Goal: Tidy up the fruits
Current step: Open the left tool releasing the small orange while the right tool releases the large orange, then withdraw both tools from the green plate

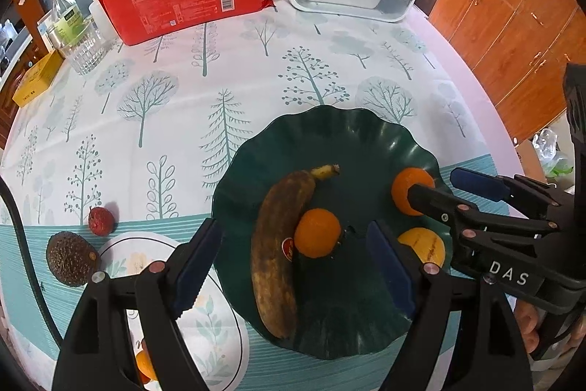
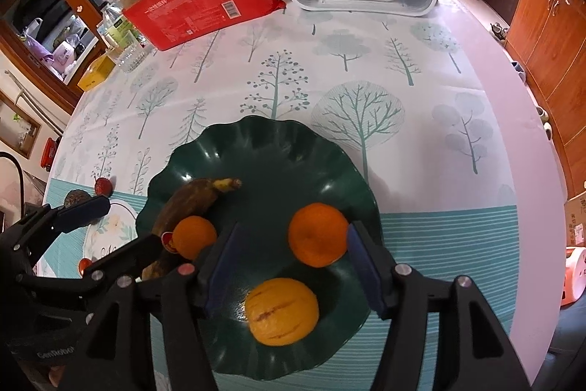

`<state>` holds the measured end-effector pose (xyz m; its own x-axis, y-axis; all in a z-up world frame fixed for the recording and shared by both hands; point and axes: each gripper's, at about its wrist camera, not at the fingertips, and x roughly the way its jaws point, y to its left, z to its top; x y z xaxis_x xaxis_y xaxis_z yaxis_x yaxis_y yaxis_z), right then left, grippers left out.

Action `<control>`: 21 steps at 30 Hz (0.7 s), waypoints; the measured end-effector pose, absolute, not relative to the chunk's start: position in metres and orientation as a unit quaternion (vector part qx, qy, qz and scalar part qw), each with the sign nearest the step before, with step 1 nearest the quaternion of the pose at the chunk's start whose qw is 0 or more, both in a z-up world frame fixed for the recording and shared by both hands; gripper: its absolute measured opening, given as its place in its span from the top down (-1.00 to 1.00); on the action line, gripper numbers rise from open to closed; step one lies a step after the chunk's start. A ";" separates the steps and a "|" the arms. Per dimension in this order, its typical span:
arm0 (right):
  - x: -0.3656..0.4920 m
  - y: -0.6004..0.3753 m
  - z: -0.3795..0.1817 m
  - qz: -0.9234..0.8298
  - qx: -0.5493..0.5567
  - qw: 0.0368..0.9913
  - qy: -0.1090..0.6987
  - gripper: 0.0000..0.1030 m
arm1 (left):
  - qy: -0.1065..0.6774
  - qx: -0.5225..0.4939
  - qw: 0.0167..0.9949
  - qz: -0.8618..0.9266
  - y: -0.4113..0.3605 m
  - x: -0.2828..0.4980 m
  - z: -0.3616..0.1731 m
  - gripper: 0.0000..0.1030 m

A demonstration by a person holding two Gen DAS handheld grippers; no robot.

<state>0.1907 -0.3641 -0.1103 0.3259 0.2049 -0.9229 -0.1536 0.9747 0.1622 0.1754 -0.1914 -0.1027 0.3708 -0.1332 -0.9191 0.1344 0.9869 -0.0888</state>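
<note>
Dark green plate (image 1: 329,131) sits on the tree-patterned worktop (image 1: 219,90). On the plate: browned banana (image 1: 278,244) at its left side, small orange (image 1: 316,232) touching the banana, second orange (image 2: 318,234) toward the right rim, scarred orange (image 2: 281,311) at the near edge. Off the plate to its left: avocado (image 1: 71,257) and red lychee (image 1: 100,220). Left gripper (image 1: 295,262) hangs above the plate with jaws wide apart, nothing gripped. Right gripper (image 2: 293,270) likewise above the plate, jaws parted, clear of the second orange and holding nothing.
</note>
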 end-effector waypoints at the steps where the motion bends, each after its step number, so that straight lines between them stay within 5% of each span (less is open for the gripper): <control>1: 0.188 -0.362 -0.109 0.108 0.019 0.817 0.566 -0.17 | 0.555 0.000 0.828 -0.081 -0.191 0.174 -0.102 -0.57; 21: 0.128 -0.306 -0.065 0.084 0.004 0.837 0.541 -0.17 | 0.506 0.045 0.857 -0.089 -0.131 0.114 -0.052 -0.57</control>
<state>0.1278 -0.3060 -0.0648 0.4013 0.1456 -0.9043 -0.1361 0.9858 0.0983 0.1142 -0.1310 -0.0523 0.4716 -0.1058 -0.8754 0.1976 0.9802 -0.0120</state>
